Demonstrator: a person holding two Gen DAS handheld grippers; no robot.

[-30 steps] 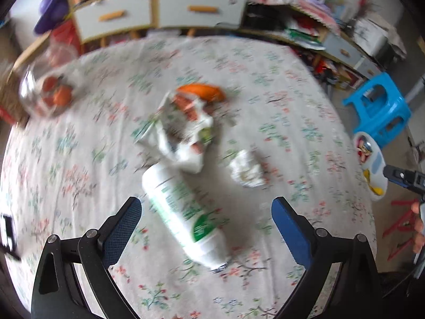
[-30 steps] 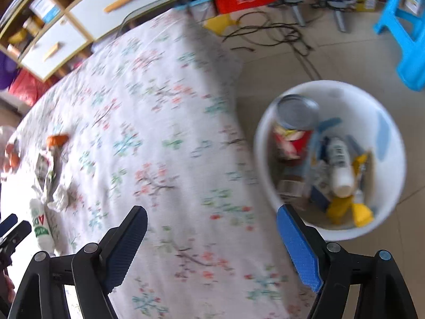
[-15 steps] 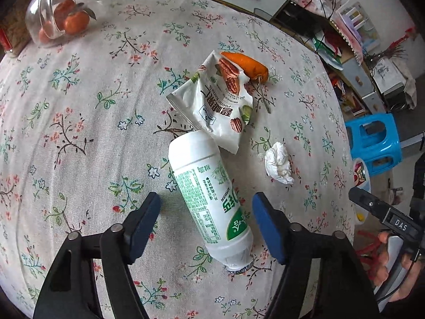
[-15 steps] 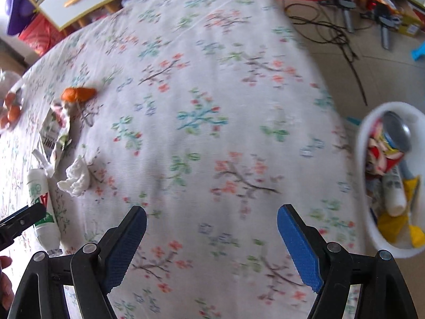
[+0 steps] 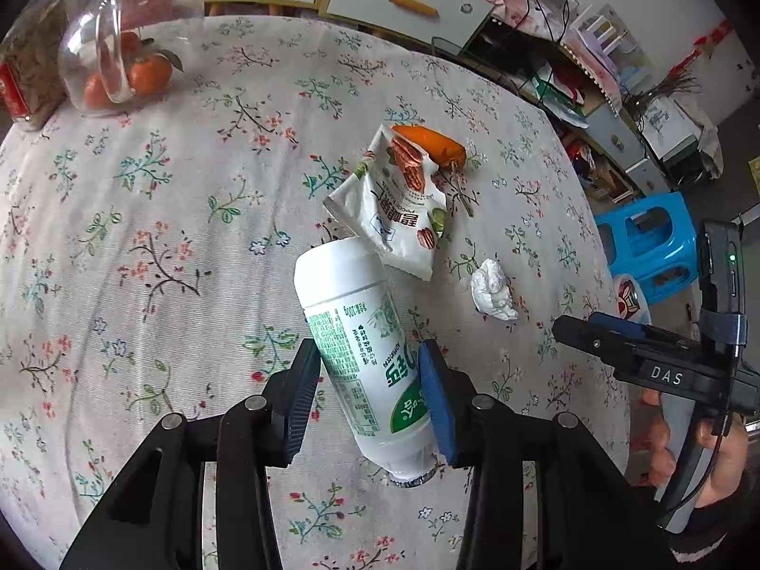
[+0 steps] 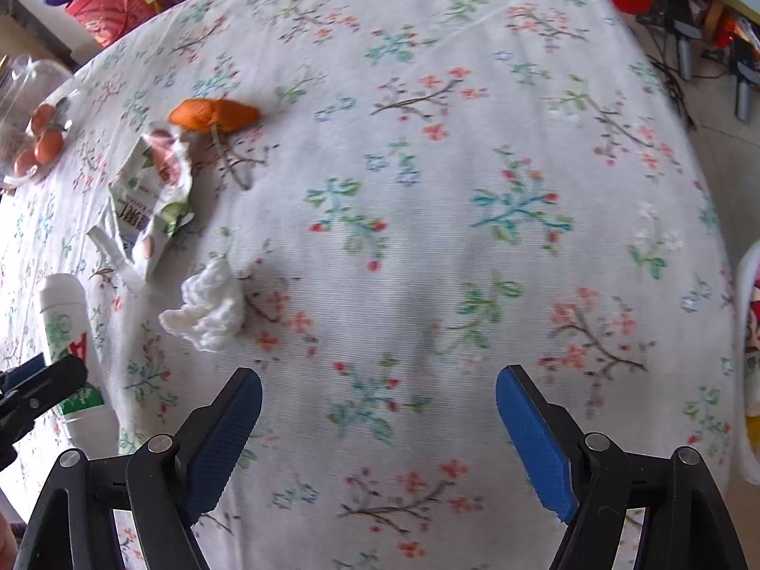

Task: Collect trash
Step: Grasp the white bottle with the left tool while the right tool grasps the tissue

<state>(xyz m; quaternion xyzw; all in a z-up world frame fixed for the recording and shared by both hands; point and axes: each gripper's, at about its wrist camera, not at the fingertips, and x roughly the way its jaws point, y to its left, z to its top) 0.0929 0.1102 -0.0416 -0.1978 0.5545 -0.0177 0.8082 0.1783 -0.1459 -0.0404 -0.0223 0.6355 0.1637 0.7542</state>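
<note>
A white plastic bottle (image 5: 365,346) with green print lies on the floral tablecloth. My left gripper (image 5: 368,399) is shut on its lower half, both pads against its sides. Beyond it lie a nut snack wrapper (image 5: 399,209), an orange wrapper (image 5: 427,145) and a crumpled white tissue (image 5: 491,289). My right gripper (image 6: 377,432) is open and empty above the cloth; the tissue (image 6: 209,308) lies to its front left. The wrapper (image 6: 152,194), orange wrapper (image 6: 213,114) and bottle (image 6: 66,332) show at its left.
A glass jar (image 5: 118,52) with orange fruit stands at the table's far left. A blue stool (image 5: 650,242) and a white trash bin (image 6: 750,356) are off the table's right edge. Cabinets (image 5: 408,4) stand behind the table.
My left gripper has dropped over the bottle and closed on it. My right gripper has swung from the bin over the table towards the tissue.
</note>
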